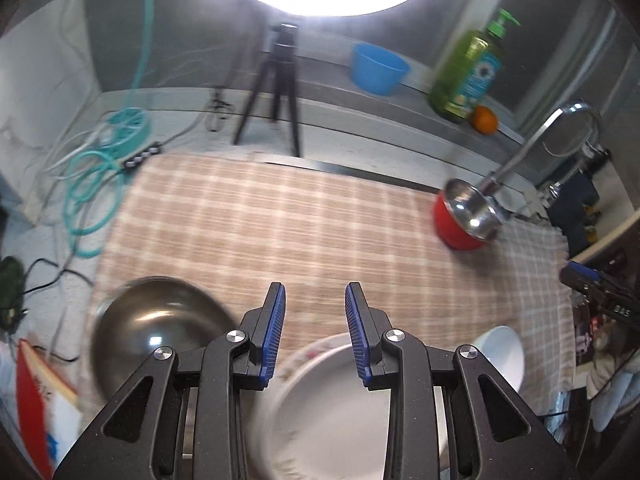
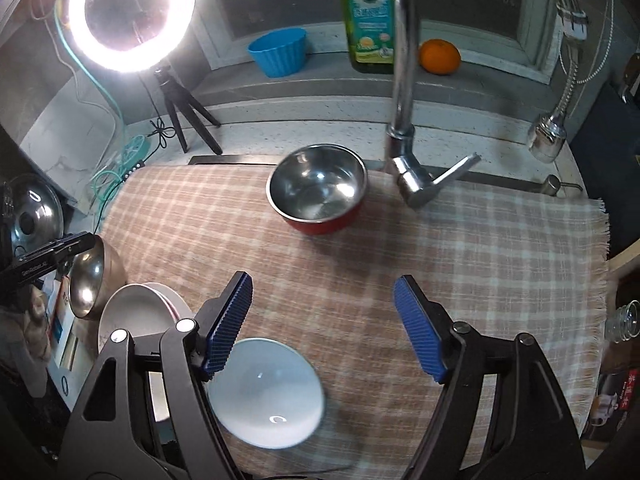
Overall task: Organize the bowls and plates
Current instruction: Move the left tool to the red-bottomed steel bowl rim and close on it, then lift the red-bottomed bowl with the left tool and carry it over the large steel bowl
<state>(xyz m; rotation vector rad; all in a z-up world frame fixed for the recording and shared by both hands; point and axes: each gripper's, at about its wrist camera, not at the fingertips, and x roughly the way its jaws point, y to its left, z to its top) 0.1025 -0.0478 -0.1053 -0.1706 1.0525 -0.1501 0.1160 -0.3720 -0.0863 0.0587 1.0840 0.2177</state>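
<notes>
Plates and bowls are scattered over our checked cloth (image 2: 460, 248). Taking the red-sided steel bowl (image 2: 318, 188) by the tap (image 2: 404, 80) as our landmark: the white bowl (image 2: 266, 392) lies well in front of it, under our right gripper (image 2: 324, 324), whose jaws stand wide with nothing between them. The stacked plates (image 2: 136, 312) and a tilted steel bowl (image 2: 92, 280) sit far to the landmark's left-front. Our left gripper (image 1: 315, 332) hangs above the floral plate (image 1: 320, 400), jaws fairly narrow and empty. We judge the main risks to be these: a hard pad knocking the white bowl's rim and skidding it over the cloth edge, or the tilted steel bowl sliding off the plates if we jostle them.
</notes>
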